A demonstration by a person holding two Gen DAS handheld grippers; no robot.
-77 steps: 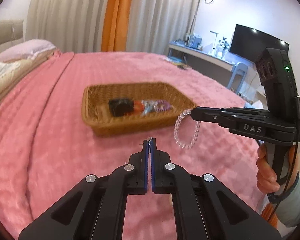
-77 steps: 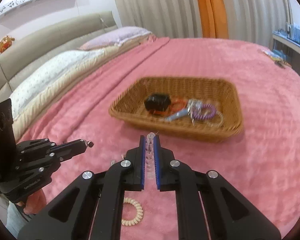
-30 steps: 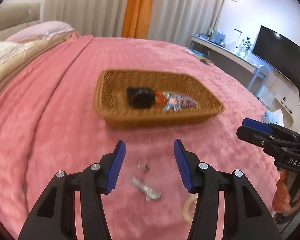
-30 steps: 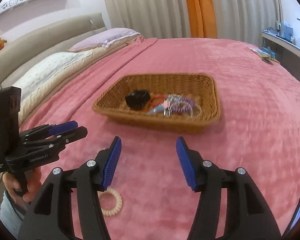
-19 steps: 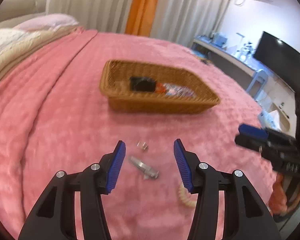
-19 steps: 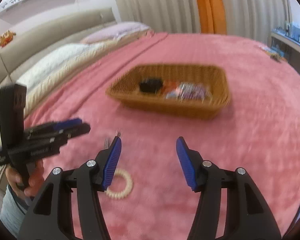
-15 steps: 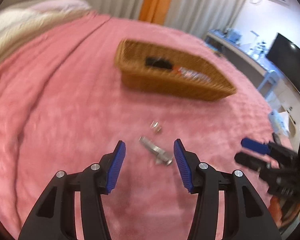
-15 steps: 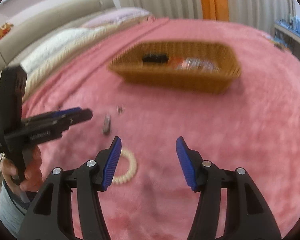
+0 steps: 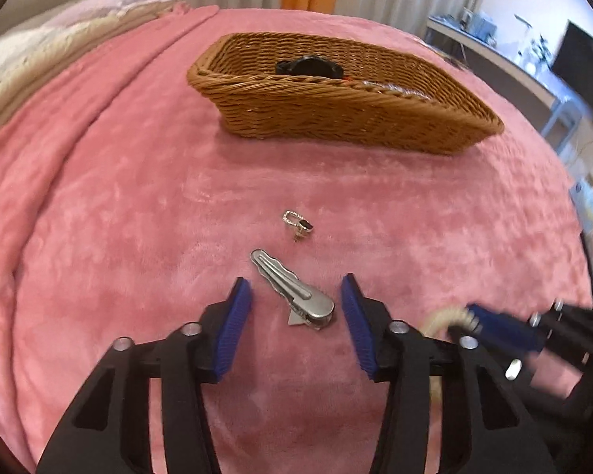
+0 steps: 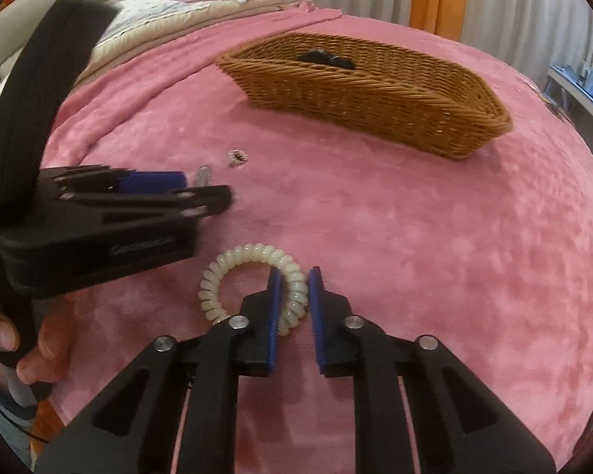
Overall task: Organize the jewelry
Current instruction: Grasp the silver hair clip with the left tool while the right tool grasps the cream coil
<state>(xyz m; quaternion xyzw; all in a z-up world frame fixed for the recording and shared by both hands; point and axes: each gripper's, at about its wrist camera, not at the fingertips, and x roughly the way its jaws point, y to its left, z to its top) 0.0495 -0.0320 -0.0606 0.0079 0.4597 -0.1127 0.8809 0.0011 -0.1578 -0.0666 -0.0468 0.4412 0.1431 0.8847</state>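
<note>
Jewelry lies on the pink bed: your left gripper point(image 9: 296, 296) tilts down, jaws closing around the silver hair clip point(image 9: 292, 288); your right gripper point(image 10: 294, 296) angles down, jaws narrowing on the coil bracelet point(image 10: 253, 284).

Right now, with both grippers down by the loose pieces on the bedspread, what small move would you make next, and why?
I would probably finish both grips before lifting. The right gripper is closing around one side of the cream spiral hair tie, and the left gripper is closing with the silver hair clip between its pads, not yet pinched. The wicker basket sits just beyond.
</note>
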